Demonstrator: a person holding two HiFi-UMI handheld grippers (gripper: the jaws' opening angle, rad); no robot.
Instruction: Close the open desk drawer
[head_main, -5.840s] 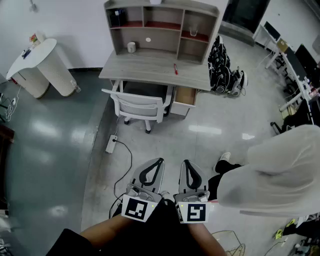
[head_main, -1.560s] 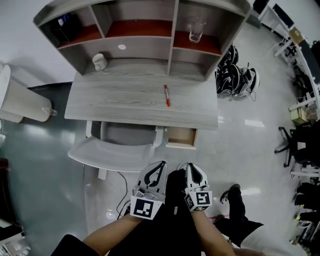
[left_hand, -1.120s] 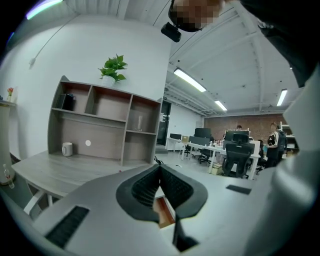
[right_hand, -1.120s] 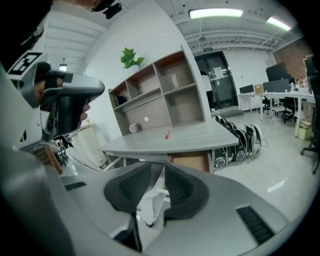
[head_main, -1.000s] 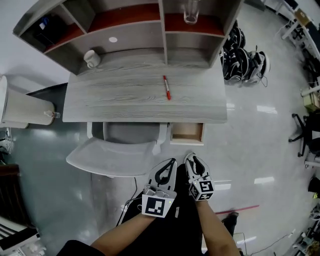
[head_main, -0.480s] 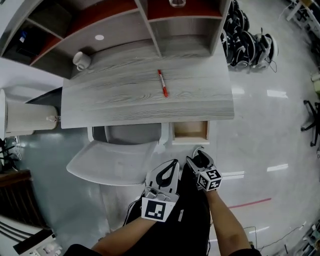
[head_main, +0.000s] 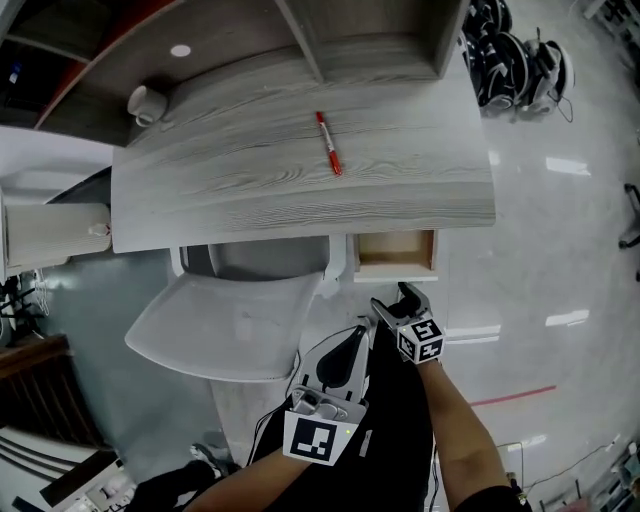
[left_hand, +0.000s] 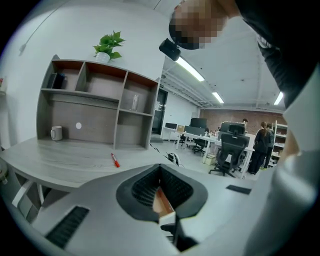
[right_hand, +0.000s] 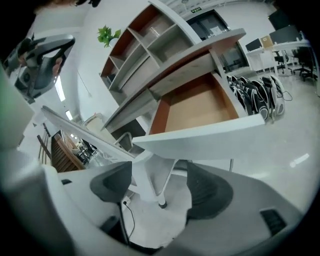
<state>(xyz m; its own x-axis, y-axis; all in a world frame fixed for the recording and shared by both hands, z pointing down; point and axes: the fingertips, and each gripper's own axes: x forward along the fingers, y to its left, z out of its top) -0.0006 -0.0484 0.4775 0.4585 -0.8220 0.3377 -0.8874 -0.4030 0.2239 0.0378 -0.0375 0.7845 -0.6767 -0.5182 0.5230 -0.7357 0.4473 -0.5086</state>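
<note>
The open desk drawer (head_main: 395, 254) sticks out from under the right end of the grey wood desk (head_main: 300, 190), its bare brown inside showing (right_hand: 200, 107). My right gripper (head_main: 397, 298) hangs just in front of and below the drawer's white front panel (right_hand: 200, 137), apart from it. Its jaws are opening, and between the dark pads (right_hand: 210, 190) I see only floor and a chair base. My left gripper (head_main: 360, 328) sits further back and to the left, shut with its tips together (left_hand: 160, 166) and holding nothing. Through its hollow the drawer (left_hand: 161, 202) shows.
A white office chair (head_main: 230, 315) is tucked under the desk directly left of the drawer. A red pen (head_main: 329, 144) and a mug (head_main: 145, 102) lie on the desktop below the shelf unit. Headsets (head_main: 520, 60) are piled on the floor at the right.
Both grippers have dropped and moved toward the desk, the right one further, up to the drawer front. The right jaws have spread apart. The desk fills more of the head view.
</note>
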